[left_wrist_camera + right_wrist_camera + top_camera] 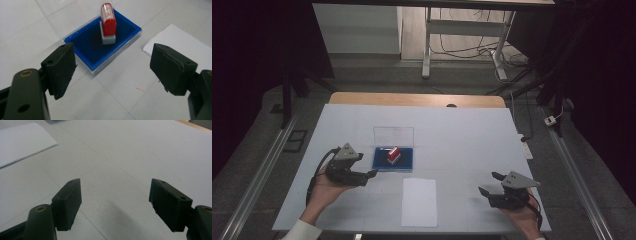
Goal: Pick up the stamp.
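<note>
White tabletop [462, 130]; red stamp [108, 23] on blue ink pad [85, 47] just beyond wide-open, empty left hand-held gripper [113, 67].

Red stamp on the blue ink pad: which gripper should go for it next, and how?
Probably ease the left gripper forward over the red stamp: its jaws are open and aimed there, and the stamp stands upright on the ink pad.

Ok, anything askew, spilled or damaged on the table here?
Nothing stands out. The red stamp stands upright on the open blue ink pad, the paper sheet lies flat, and both hand-held grippers are open and empty.
</note>
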Available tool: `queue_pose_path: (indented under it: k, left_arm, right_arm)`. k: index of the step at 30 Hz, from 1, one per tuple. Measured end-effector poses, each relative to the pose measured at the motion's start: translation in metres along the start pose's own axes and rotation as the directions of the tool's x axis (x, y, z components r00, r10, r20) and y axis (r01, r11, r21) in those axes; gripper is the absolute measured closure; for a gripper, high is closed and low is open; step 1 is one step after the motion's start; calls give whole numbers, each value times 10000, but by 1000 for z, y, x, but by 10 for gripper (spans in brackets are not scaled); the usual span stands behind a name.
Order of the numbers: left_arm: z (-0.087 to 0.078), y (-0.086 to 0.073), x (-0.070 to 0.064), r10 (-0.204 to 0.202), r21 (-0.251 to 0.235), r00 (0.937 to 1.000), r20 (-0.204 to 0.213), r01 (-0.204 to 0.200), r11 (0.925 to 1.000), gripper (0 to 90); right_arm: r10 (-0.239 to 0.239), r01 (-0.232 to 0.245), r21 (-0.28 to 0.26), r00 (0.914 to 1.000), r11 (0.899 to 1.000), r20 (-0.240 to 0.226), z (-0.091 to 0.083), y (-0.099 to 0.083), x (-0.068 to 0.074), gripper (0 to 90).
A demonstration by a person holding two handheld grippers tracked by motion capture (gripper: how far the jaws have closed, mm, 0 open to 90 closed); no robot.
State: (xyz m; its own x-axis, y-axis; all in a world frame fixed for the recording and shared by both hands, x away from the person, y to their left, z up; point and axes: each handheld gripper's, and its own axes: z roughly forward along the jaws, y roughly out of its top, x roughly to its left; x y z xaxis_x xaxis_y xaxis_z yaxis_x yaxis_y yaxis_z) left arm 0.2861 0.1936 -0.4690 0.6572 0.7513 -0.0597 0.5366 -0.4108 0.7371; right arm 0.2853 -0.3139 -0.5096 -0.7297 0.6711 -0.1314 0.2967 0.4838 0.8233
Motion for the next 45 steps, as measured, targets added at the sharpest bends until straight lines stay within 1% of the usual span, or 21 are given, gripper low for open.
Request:
queue_pose_path:
  k: [3, 4, 5, 7, 10, 15, 17, 23, 26, 28, 30, 31, 32, 33, 36, 37, 40, 41, 43, 45]
  left_arm:
    - [6, 6, 0, 109, 103, 9999, 31, -110, 9999, 219]
    - [11, 10, 1, 157, 186, 9999, 40, -158, 9997, 219]
    - [11, 10, 1, 157, 186, 9999, 40, -158, 9997, 219]
    - [16, 14, 1, 184, 231, 9998, 108, -187, 9996, 220]
    - [24, 22, -1, 333, 375, 9994, 126, -338, 9987, 222]
    - [32, 32, -4, 504, 386, 9984, 247, -514, 9979, 230]
    - [35, 37, -5, 581, 431, 9980, 230, -590, 9973, 232]
    - [43, 44, -3, 591, 516, 9981, 175, -599, 9969, 236]
    - [48, 48, -1, 489, 549, 9986, 193, -499, 9972, 244]
    - [52, 52, 1, 405, 687, 9991, 150, -414, 9968, 253]
    - [54, 56, 2, 277, 596, 9996, 115, -283, 9978, 260]
    - [56, 59, 1, 260, 645, 9996, 113, -267, 9976, 264]
    - [58, 61, 0, 315, 710, 9995, 75, -320, 9970, 267]
    - [62, 63, -2, 388, 806, 9992, -49, -383, 9960, 275]
    - [67, 64, -3, 352, 770, 9994, -5, -351, 9964, 286]
    - [70, 64, -3, 384, 859, 9993, 0, -383, 9956, 293]
    - [76, 64, -4, 491, 963, 9987, -152, -474, 9942, 316]
    - [77, 63, -4, 489, 999, 9986, -205, -466, 9939, 344]
    - [78, 62, -3, 450, 991, 9987, -256, -423, 9942, 353]
    - [79, 62, -1, 368, 917, 9989, -307, -338, 9952, 394]
  right_arm:
    - [-36, 36, 51, 10000, 10000, -21, 1, 0, 1, 257]
    - [-43, 43, 75, 10000, 10000, 4, 1, 0, 1, 257]
    - [-43, 43, 75, 10000, 10000, 4, 1, 0, 1, 257]
    - [-13, 14, 93, 10000, 10000, -18, 2, -1, 0, 258]
    - [-13, 13, 129, 10000, 9999, -15, 2, -1, 0, 259]
    - [-2, 2, 159, 10000, 9999, -20, 2, -2, 1, 260]
    - [2, -2, 169, 10000, 9999, -10, 2, -2, 1, 262]
    - [41, -41, 162, 10000, 9999, -32, 2, -2, 1, 262]
    - [44, -44, 173, 10000, 9998, -18, 2, -2, 1, 263]
    - [49, -49, 176, 10000, 9998, 44, 1, -2, 1, 265]
    - [49, -50, 140, 10000, 9999, 63, 0, -1, 1, 266]
    - [32, -33, 129, 10000, 9999, 69, -1, -1, 0, 267]
    - [8, -10, 148, 9999, 9999, 128, -1, -2, 0, 267]
    - [44, -45, 145, 9999, 9999, 100, -1, -2, 0, 268]
    - [50, -51, 111, 9999, 9999, 98, -2, -3, 0, 269]
    - [37, -39, 128, 9999, 9999, 112, -2, -3, -1, 269]
    - [60, -61, 144, 9999, 9999, 110, -2, -3, -1, 270]
    - [58, -60, 179, 9999, 9998, 104, -2, -3, 0, 270]
    - [38, -39, 184, 9999, 9998, 104, -2, -3, 0, 270]
    - [62, -64, 205, 10000, 9998, 76, -2, -3, 0, 270]
